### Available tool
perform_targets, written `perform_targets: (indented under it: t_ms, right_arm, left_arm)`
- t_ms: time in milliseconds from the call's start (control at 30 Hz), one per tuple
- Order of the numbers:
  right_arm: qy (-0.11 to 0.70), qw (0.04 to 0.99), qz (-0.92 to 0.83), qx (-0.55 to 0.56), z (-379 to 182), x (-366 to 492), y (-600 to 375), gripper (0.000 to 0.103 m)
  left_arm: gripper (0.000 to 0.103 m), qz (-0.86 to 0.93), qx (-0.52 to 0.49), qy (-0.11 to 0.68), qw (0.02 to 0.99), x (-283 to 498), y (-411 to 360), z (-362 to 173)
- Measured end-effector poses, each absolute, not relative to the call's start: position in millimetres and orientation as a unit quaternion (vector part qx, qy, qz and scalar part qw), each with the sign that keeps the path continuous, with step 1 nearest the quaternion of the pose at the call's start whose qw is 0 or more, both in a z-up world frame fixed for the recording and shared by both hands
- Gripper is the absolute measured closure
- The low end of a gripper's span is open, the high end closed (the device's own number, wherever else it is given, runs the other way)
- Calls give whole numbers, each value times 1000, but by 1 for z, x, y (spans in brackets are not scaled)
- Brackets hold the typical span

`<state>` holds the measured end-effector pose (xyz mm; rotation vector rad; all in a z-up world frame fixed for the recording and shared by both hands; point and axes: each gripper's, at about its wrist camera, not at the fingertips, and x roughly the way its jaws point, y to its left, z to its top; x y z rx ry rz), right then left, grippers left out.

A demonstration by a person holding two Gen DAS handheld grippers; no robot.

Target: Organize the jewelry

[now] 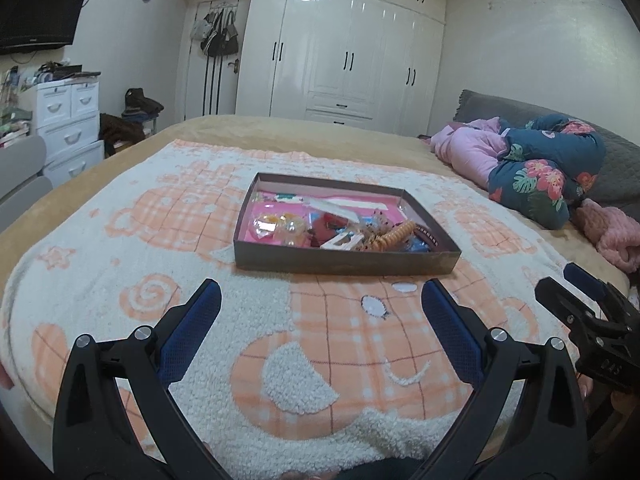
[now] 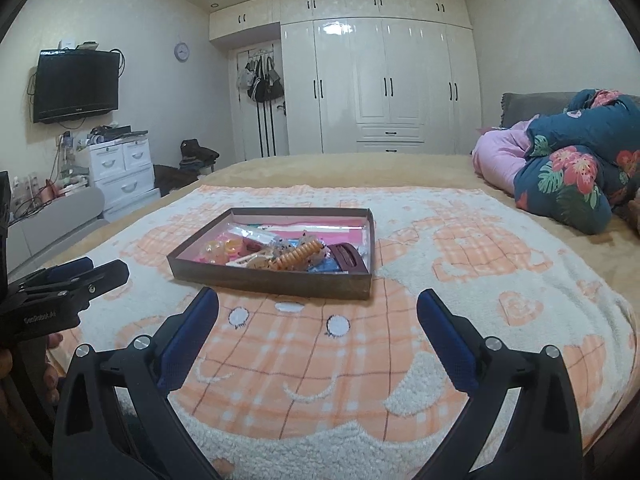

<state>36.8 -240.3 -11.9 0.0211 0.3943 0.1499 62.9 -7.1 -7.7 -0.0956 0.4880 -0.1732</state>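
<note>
A shallow brown tray [image 1: 344, 266] with a pink lining sits on the blanket in the middle of the bed; it also shows in the right wrist view [image 2: 272, 282]. It holds several hair accessories and trinkets: an orange spiral hair tie [image 1: 394, 236] [image 2: 298, 256], a dark red clip [image 2: 347, 258], clear orange balls [image 1: 280, 226], a white clip [image 1: 340, 243]. My left gripper [image 1: 320, 300] is open and empty, just in front of the tray. My right gripper [image 2: 318, 304] is open and empty, also in front of the tray.
The bed carries a white and orange plaid blanket [image 1: 312, 360]. Folded floral and pink quilts [image 1: 540, 168] lie at the right. A white drawer unit [image 2: 120, 172] and a wall TV [image 2: 76, 84] stand at the left. White wardrobes [image 2: 380, 84] line the far wall.
</note>
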Motion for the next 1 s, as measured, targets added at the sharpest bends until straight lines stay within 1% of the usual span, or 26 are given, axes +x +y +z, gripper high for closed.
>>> perform_targets:
  t_ms: [367,1000]
  right_arm:
    - [174,983,57,4,-15,29,-239,6]
    - [183,981,56,2,-19,32,-238,6]
  left_arm:
    - [11,-79,-48,225,970,58,-3,-9]
    - [11,-77,-46,229,969,57,-2,-9]
